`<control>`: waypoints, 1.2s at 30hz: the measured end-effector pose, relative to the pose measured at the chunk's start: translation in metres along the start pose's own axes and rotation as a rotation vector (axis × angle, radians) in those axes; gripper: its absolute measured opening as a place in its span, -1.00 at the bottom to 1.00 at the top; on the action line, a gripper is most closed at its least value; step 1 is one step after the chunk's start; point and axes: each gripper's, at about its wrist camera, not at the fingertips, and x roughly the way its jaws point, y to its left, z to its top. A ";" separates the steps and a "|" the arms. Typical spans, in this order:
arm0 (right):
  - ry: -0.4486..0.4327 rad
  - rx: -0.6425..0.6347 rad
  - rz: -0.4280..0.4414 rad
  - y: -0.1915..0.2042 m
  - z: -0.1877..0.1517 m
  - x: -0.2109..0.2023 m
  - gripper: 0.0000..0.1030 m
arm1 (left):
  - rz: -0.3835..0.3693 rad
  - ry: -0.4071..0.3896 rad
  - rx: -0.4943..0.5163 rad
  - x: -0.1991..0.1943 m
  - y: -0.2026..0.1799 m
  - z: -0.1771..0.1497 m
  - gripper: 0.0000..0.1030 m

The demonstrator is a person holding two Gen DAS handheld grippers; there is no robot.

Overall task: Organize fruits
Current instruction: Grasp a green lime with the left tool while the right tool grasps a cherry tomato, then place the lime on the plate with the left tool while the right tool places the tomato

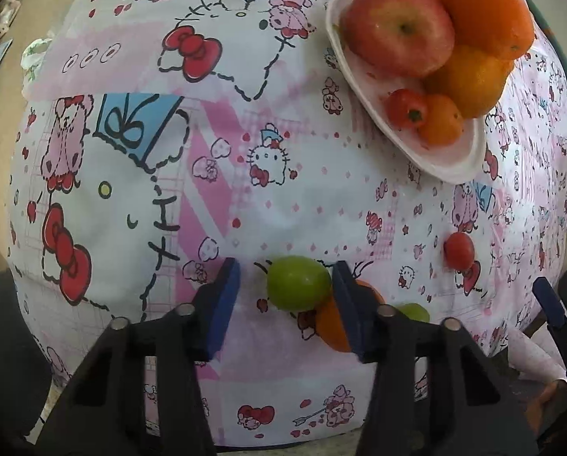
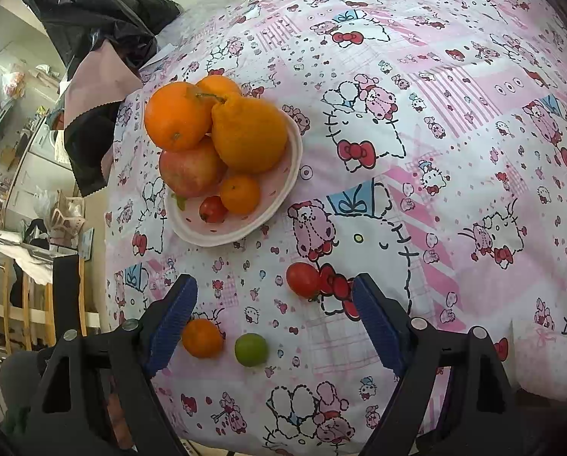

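Left claw (image 1: 285, 296) angled down, jaws partly apart; right claw (image 2: 274, 315) wide open, empty

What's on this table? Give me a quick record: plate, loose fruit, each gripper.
Plate: white plate piled with oranges, an apple, a small tomato.
Loose on cloth: small orange, green fruit, red tomato.
Left gripper: open around another green fruit, one pad clear of it.
Right gripper: open, empty.

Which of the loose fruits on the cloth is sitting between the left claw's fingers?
The larger green fruit. It lies between the left claw fingers, while the loose red tomato lies off to the side.
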 end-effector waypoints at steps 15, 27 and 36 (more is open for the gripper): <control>0.045 0.096 0.006 -0.022 0.009 0.010 0.67 | -0.003 -0.162 0.115 -0.051 -0.025 -0.002 -0.44; 0.224 -0.039 -0.111 -0.004 0.006 0.078 0.10 | -0.041 -0.206 0.130 -0.067 -0.032 0.007 -0.44; 0.245 -0.167 -0.217 0.010 -0.002 0.099 -0.31 | -0.049 -0.192 0.121 -0.065 -0.029 0.007 -0.44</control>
